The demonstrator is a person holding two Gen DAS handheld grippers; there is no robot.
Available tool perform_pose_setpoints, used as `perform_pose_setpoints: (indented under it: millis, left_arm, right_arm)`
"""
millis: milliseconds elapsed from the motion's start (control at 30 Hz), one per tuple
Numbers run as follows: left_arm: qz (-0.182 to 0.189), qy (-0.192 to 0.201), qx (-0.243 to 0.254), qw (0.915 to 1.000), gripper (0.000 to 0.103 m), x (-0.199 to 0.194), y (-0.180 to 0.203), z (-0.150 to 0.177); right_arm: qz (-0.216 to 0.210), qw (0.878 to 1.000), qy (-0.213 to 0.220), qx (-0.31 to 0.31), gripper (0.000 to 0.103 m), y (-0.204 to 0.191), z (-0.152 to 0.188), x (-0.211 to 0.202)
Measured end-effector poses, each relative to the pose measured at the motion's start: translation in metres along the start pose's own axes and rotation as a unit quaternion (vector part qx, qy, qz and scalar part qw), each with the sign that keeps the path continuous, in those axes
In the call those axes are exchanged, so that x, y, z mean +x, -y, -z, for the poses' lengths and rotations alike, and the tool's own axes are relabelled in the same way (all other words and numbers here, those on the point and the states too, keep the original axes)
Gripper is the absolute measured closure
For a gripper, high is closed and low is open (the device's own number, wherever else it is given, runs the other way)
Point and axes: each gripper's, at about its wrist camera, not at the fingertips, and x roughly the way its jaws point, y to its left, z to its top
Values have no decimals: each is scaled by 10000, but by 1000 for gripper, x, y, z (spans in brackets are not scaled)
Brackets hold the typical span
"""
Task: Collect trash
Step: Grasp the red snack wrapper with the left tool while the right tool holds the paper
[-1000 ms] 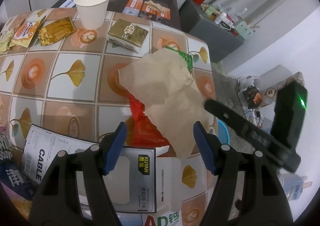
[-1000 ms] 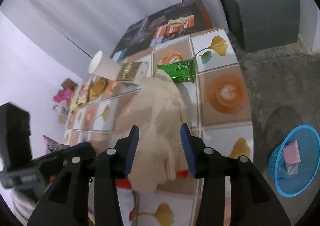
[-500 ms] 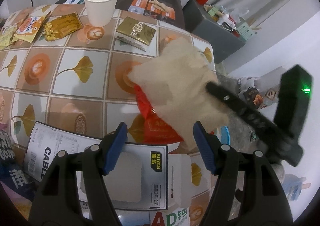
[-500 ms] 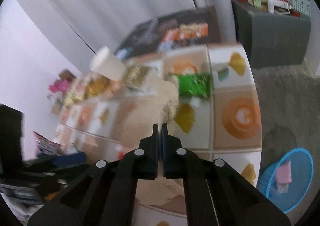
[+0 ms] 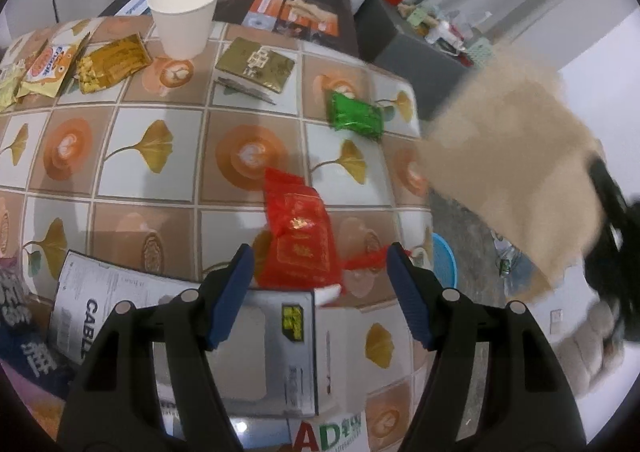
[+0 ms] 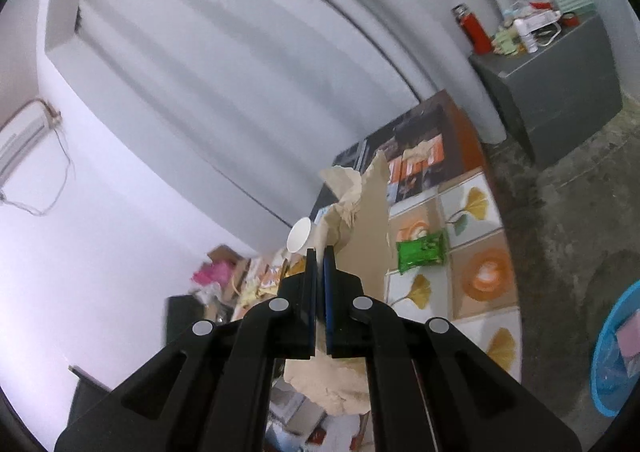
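Note:
A crumpled sheet of brown paper [image 6: 368, 220] hangs from my right gripper [image 6: 319, 264], which is shut on it. In the left wrist view the brown paper [image 5: 516, 168] is blurred and lifted off the table, out past its right edge. My left gripper [image 5: 320, 292] stands open above a red wrapper [image 5: 298, 232] with nothing between its fingers. A green wrapper [image 5: 354, 118] lies further back on the tiled tablecloth [image 5: 132, 148]. Down on the floor to the right sits a blue basket [image 6: 616, 352] with pink paper in it.
A white paper cup [image 5: 184, 18], gold packets [image 5: 256, 64] and snack bags [image 5: 48, 64] lie at the table's far side. A white cable box [image 5: 192, 332] sits under my left fingers. A grey cabinet [image 6: 556, 92] with clutter stands beyond the table.
My right gripper shut on the brown paper and carried it up and to the right, off the table. That uncovered the red and green wrappers. The left gripper stayed put.

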Motion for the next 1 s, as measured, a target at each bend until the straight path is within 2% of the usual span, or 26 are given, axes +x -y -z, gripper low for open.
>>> perform_pose_setpoints:
  millis: [200,367,467,500,567,633,667,733,900,933,1000]
  left_arm:
    - [-503,-419,-93,9978,38,38,-17,-24]
    - [-559,-866,177,9945,38,65,-15,-31]
    - [-622,-1074,453,9912,45,78,-7,-29]
    - [-645,-1094,511,9906,53,81,-6,-28]
    - [-790,-1036,709,9889,60,84,1,-27]
    - [-897,-1013,840,9872,76,86,5,-26]
    - [-925,-1007,873,9868,78,87,6,-26]
    - [-981,-967,926,9861,88,88,7,-26]
    - [-1042,-648,1043,9870,94,77,11,-27]
    - [-1047,-548,1066,9873,101,72,12,-28]
    - [-1035,-355,1079,9881,101,62,17,-29]
  right_arm:
    - [254,9995,41,193,100,29,28,-45]
    - [332,9984,-57,454,99,55,58,-58]
    - [370,9978,-21,541,100,64,73,-66]
    - [382,9977,1,562,99,66,78,-68]
    - [361,9973,43,637,99,69,85,-72]
    - [359,9967,92,723,99,73,93,-77]
    - [365,9965,101,745,100,75,95,-79]
    - [395,9959,113,804,99,80,100,-82]
    - [509,9944,185,904,99,91,109,-96]
    - [538,9940,206,929,99,94,110,-100]
    - [580,9934,241,956,99,97,110,-104]
